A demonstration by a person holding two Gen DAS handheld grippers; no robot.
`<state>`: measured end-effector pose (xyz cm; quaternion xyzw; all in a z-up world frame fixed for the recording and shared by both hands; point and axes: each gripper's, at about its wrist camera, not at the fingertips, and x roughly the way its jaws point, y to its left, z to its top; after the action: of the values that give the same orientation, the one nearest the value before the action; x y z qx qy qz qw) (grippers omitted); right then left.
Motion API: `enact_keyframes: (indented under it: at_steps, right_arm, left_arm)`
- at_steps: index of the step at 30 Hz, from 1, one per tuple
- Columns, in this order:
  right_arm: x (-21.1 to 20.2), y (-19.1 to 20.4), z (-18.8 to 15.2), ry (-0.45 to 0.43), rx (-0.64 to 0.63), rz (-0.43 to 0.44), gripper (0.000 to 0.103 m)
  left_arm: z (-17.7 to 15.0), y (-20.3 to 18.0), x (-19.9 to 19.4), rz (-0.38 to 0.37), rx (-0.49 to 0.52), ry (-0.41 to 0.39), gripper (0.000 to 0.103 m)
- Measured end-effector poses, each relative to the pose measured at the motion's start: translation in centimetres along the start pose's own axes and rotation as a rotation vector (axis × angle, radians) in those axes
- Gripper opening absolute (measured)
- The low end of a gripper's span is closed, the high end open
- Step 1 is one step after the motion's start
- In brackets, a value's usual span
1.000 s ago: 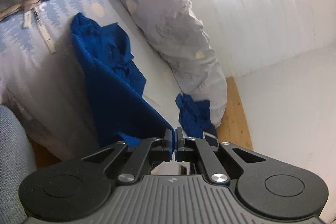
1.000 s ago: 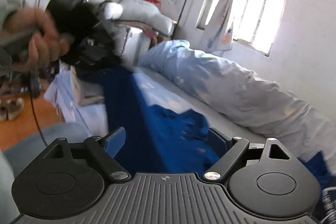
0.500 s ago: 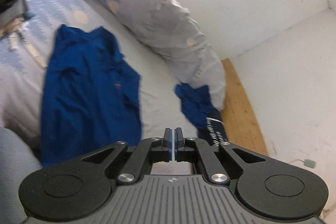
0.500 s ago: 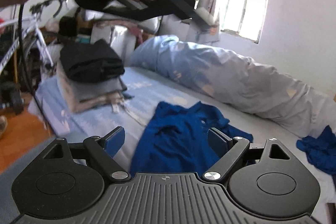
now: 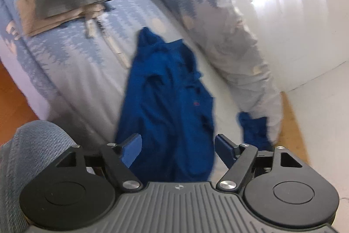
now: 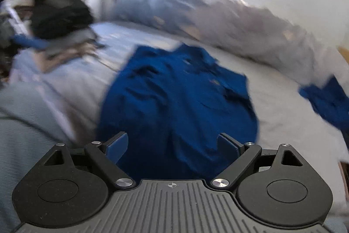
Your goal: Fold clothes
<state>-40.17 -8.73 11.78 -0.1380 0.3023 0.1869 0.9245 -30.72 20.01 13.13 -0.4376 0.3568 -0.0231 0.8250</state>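
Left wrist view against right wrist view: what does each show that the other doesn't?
Only the left wrist view shows the orange wooden floor beside the bed and the left gripper, whose jaws have just been opening, nothing between them. Only the right wrist view shows the right gripper, open and empty. Both show the blue shirt spread on the bed, the stack of folded clothes, the rolled quilt and a second blue garment.

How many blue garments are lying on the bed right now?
2: the large blue shirt spread mid-bed, and a small blue garment beside the rolled duvet. Others may be hidden.
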Motion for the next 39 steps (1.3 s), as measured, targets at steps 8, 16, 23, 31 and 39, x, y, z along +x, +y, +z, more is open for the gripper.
enact_keyframes:
  at_steps: [8, 16, 23, 31, 39]
  right_arm:
    - [6.5, -10.2, -4.3, 0.327, 0.261, -0.02, 0.089]
    - [11.2, -10.6, -9.2, 0.53, 0.296, 0.031, 0.077]
    - [15.2, -10.4, -13.4, 0.58, 0.37, 0.097, 0.063]
    - [14.8, -9.7, -14.6, 0.563, 0.41, 0.157, 0.002]
    - [3.5, -12.2, -9.1, 0.328, 0.514, 0.186, 0.002]
  left_arm:
    - [-1.1, 1.3, 1.5, -0.018, -0.028, 0.0, 0.082]
    - [-3.0, -2.8, 3.3, -0.125, 0.175, 0.03, 0.098]
    - [-3.1, -3.7, 5.8, -0.145, 0.166, 0.085, 0.099]
    - [-3.3, -3.6, 7.5, -0.139, 0.139, 0.127, 0.099]
    - [-2.6, -1.7, 7.6, -0.129, 0.037, 0.128, 0.1]
